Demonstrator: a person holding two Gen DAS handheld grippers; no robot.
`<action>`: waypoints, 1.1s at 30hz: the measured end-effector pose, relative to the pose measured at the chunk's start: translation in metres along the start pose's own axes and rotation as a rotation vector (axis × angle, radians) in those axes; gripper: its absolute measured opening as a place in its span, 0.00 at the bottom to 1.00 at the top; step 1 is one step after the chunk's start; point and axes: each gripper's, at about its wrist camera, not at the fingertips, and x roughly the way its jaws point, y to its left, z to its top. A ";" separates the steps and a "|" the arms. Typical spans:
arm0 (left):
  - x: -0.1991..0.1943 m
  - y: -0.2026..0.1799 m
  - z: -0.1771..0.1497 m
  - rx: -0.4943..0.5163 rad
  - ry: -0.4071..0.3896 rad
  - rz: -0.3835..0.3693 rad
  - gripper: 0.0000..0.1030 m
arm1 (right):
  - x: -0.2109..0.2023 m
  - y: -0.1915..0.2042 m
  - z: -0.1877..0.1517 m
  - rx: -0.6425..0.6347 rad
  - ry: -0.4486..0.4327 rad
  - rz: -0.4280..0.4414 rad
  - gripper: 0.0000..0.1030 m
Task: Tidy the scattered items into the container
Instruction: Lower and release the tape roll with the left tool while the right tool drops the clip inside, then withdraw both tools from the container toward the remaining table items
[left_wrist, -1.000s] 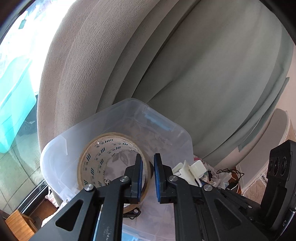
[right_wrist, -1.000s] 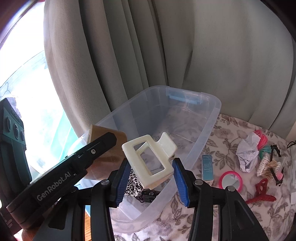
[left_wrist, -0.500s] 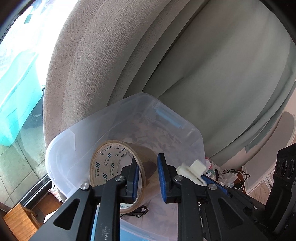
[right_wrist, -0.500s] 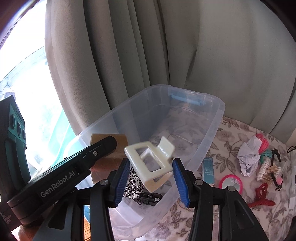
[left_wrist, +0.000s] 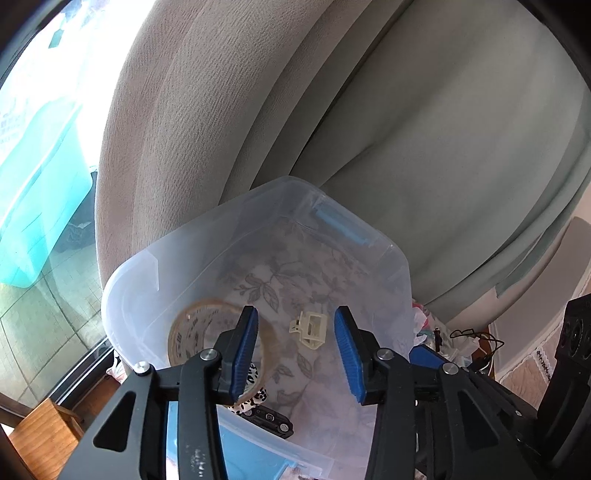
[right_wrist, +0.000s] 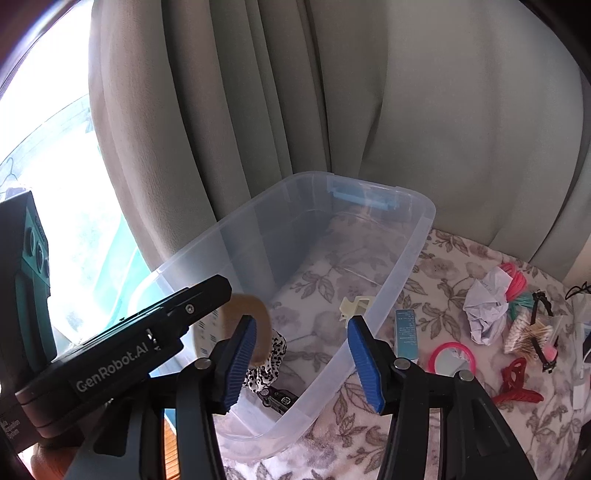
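Note:
A clear plastic bin (left_wrist: 391, 254) (right_wrist: 417, 236) stands on a floral cloth. Inside it lie a brown tape roll (left_wrist: 188, 328) (right_wrist: 258, 314), a cream claw clip (left_wrist: 310, 328) (right_wrist: 354, 306), a leopard-print scrunchie (right_wrist: 269, 362) and a small black item (left_wrist: 269, 419) (right_wrist: 279, 398). My left gripper (left_wrist: 295, 349) is open and empty above the bin, with the tape roll just left of its left finger. My right gripper (right_wrist: 301, 360) is open and empty above the bin's near right wall. The left gripper's body (right_wrist: 110, 354) shows in the right wrist view.
On the cloth right of the bin lie a blue slim box (right_wrist: 406, 334), a pink round mirror (right_wrist: 452, 358), a crumpled paper (right_wrist: 484, 310), pink hair ties (right_wrist: 515, 282), a brush (right_wrist: 524, 332) and a red claw clip (right_wrist: 515, 384). Grey curtains (right_wrist: 406, 92) hang behind; a window is at the left.
Both grippers opened. The tape roll dropped from the left gripper into the bin, and the cream claw clip dropped from the right gripper into the bin.

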 end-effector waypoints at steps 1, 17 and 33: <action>0.000 -0.004 -0.004 0.004 -0.001 -0.001 0.43 | -0.002 0.000 0.000 0.002 -0.003 -0.001 0.54; -0.065 -0.042 -0.016 0.095 -0.064 -0.021 0.48 | -0.063 -0.009 -0.003 0.043 -0.109 -0.009 0.54; -0.114 -0.124 -0.038 0.249 -0.095 -0.063 0.58 | -0.150 -0.054 -0.033 0.159 -0.245 -0.050 0.54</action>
